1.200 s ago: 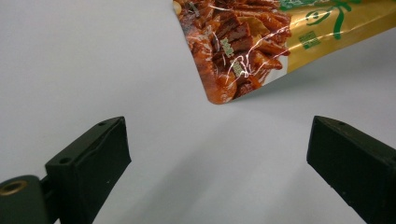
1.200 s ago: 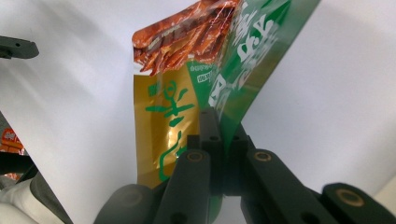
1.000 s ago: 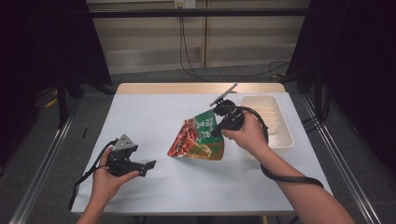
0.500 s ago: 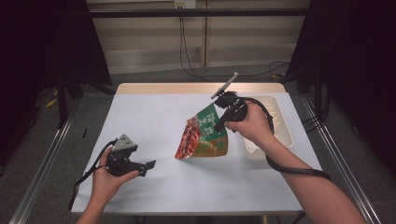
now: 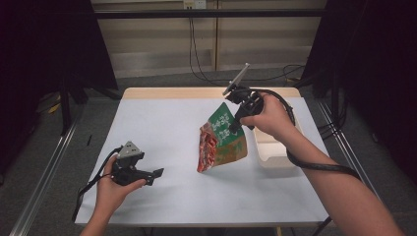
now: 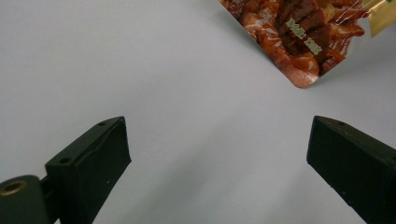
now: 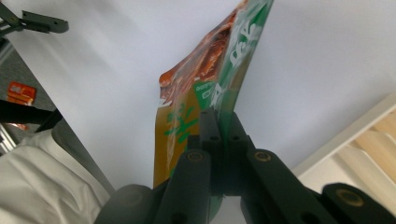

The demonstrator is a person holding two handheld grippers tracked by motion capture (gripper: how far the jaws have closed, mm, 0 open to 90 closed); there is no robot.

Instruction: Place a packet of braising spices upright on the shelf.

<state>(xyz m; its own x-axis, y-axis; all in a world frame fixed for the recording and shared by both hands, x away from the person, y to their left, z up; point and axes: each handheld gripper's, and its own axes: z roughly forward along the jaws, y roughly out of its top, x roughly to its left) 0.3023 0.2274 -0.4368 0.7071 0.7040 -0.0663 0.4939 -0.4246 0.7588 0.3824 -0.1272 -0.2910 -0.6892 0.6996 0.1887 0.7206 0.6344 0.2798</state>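
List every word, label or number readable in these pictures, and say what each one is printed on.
Nothing can be quoted with confidence.
Snack bag, green panel: large white characters, too blurred to read in the high view.
Snack bag, right gripper view: the same white characters seen edge-on, unreadable.
Snack bag, food photo: a short line of pale characters, too small to make out.
Tray, table, both grippers: no print visible.

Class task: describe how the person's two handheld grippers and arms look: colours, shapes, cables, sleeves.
Both the left gripper and the right gripper are black with two blocky jaws. Each carries a grey three-cornered plate on top and trails a black cable. The forearms are bare, with no sleeves visible.
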